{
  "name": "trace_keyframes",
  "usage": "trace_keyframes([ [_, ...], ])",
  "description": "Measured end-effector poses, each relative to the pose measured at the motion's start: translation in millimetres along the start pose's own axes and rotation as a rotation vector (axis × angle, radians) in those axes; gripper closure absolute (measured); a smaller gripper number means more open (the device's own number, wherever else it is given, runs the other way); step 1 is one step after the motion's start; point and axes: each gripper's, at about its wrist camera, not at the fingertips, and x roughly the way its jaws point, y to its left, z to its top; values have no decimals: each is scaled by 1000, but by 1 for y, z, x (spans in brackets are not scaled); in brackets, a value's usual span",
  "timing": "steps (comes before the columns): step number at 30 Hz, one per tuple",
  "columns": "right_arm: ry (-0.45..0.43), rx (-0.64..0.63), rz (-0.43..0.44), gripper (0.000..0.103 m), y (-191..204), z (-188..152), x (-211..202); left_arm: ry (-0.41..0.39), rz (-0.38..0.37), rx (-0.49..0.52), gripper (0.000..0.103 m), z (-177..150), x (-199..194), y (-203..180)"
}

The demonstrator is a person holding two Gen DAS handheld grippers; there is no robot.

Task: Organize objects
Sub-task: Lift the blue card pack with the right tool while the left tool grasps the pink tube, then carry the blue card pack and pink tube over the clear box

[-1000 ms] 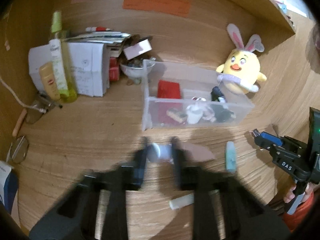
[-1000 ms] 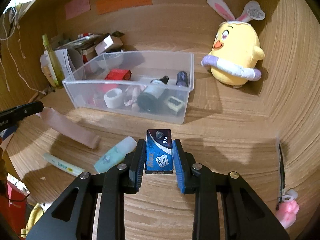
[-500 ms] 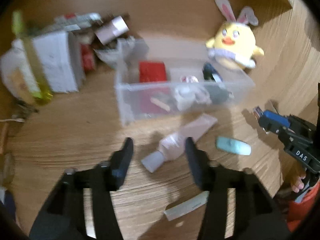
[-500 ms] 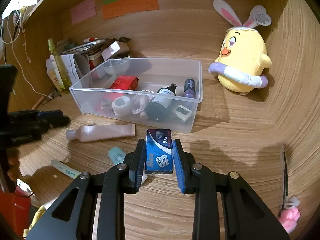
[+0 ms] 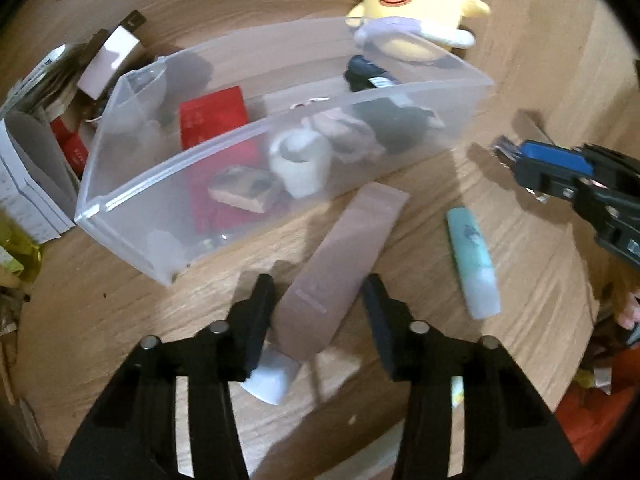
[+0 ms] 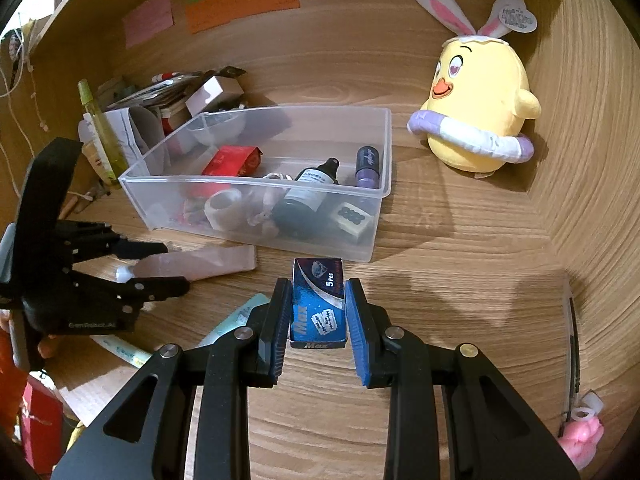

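Note:
A clear plastic bin point(image 5: 280, 128) point(image 6: 376, 216) holds a red box, a white tape roll, a dark bottle and other small items. A pink tube point(image 5: 340, 260) point(image 6: 200, 266) lies on the desk in front of the bin. My left gripper point(image 5: 318, 300) point(image 6: 176, 266) is open, its jaws straddling the tube's capped end. My right gripper point(image 6: 318, 306) point(image 5: 516, 156) is shut on a blue razor-blade box point(image 6: 318, 300) and holds it just before the bin's front right corner. A mint tube point(image 5: 474, 258) point(image 6: 236, 316) lies between the grippers.
A yellow chick plush point(image 6: 476, 108) point(image 5: 412, 8) sits behind the bin on the right. Boxes, papers and a green bottle point(image 6: 98, 132) crowd the left back. A white tube point(image 6: 120, 350) lies at the front left. A pink item point(image 6: 582, 438) lies at the right edge.
My left gripper moved forward and down over the pink tube, so its jaws now straddle it. My right gripper kept hold of the blue box, staying near the bin.

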Motion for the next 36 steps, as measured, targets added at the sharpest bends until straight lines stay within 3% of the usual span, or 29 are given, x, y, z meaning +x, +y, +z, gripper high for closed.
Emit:
trace_keyframes([
  [3, 7, -1, 1, 78, 1, 0, 3, -22, -2, 0, 72, -12, -12, -3],
  [5, 11, -3, 9, 78, 2, 0, 5, -39, 31, 6, 91, -16, -21, -6],
  [8, 13, -14, 20, 78, 9, -1, 7, -60, 66, 2, 101, -22, -35, -6],
  [14, 11, -34, 39, 78, 20, -5, 3, -34, 89, -11, 101, -35, -42, -1],
  [18, -6, -38, 45, 78, 23, -4, -6, -33, 41, -71, 95, -39, -51, 7],
  [21, -24, -48, 44, 78, 25, 0, -13, -52, 42, -58, 74, -39, -55, 2],
  [22, -30, -51, 41, 78, 26, 1, -15, -50, 37, -55, 62, -40, -55, 0],
  [23, -36, -53, 39, 78, 26, 3, -16, -46, 30, -49, 58, -41, -55, -2],
  [33, -55, -61, 61, 78, 35, 22, -10, 18, 22, -15, 59, -54, -35, -7],
  [36, -69, -64, 59, 78, 39, 32, -8, -1, 18, -8, 77, -55, -35, -7],
])
